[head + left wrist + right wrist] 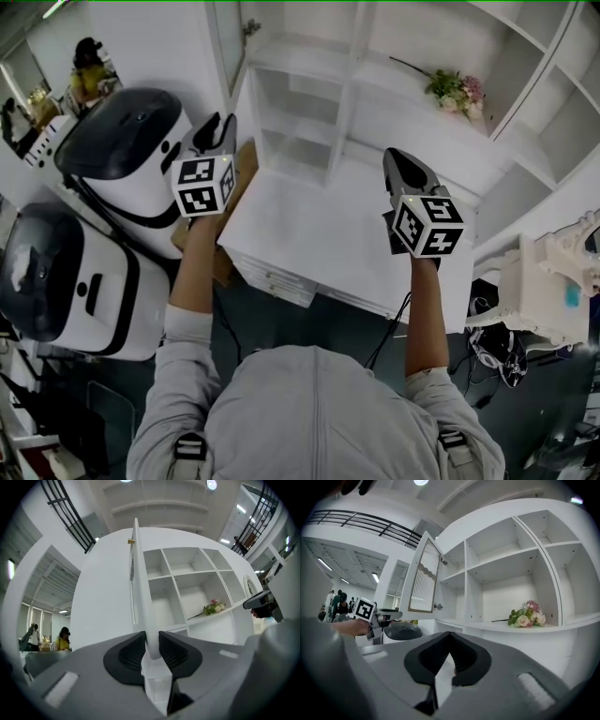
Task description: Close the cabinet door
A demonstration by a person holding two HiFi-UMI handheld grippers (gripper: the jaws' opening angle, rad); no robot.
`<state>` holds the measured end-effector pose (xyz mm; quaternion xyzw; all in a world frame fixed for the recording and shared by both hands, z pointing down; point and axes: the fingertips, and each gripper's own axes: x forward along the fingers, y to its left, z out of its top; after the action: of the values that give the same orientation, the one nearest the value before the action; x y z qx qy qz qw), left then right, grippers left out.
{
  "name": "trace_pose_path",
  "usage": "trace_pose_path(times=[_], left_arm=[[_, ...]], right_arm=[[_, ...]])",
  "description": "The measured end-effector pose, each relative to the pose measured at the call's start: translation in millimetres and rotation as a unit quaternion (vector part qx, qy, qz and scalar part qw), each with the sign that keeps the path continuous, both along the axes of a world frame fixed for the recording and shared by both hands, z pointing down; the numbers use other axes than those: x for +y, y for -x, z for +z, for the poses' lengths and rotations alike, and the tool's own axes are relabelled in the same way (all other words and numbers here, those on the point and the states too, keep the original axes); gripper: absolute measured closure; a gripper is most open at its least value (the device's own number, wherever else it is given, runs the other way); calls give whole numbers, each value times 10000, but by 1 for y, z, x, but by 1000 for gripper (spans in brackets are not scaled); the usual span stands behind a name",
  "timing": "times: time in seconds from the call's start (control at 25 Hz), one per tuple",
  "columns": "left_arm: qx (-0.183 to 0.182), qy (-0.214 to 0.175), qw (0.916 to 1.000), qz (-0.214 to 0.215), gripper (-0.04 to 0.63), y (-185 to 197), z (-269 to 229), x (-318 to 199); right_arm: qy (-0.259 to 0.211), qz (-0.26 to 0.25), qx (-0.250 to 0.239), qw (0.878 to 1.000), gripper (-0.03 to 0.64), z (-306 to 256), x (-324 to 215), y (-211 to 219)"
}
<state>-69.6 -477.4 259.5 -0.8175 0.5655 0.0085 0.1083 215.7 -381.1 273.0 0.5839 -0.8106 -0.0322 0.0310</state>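
The white cabinet [375,103] has open shelves, and its door [424,581] with a ribbed glass panel stands swung out at the left. In the left gripper view the door [139,583] shows edge-on. My left gripper [151,641] is shut on its lower edge, one pad on each face. From above, that gripper [223,127] reaches to the door [228,42] at the cabinet's left corner. My right gripper [398,159] hovers level over the white counter [319,234], touching nothing. Its jaws [450,637] are shut and hold nothing.
Two large black-and-white machines [122,141] [66,281] stand close on the left of the cabinet. A white device [548,286] sits at the right. Pink flowers [457,91] lie on a shelf. People [63,639] stand far off to the left.
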Motion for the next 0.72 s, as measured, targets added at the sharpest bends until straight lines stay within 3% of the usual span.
trace_pose_path(times=[0.44,0.72], left_arm=[[-339,-77,9994,81,468,-59,0,-2],[-28,-175,9988,463,442,-104,-4,-19]], right_arm=[[-24,71,239,9997,614,4,5,-27],[38,221,10,9997,614,9,-2,-42]])
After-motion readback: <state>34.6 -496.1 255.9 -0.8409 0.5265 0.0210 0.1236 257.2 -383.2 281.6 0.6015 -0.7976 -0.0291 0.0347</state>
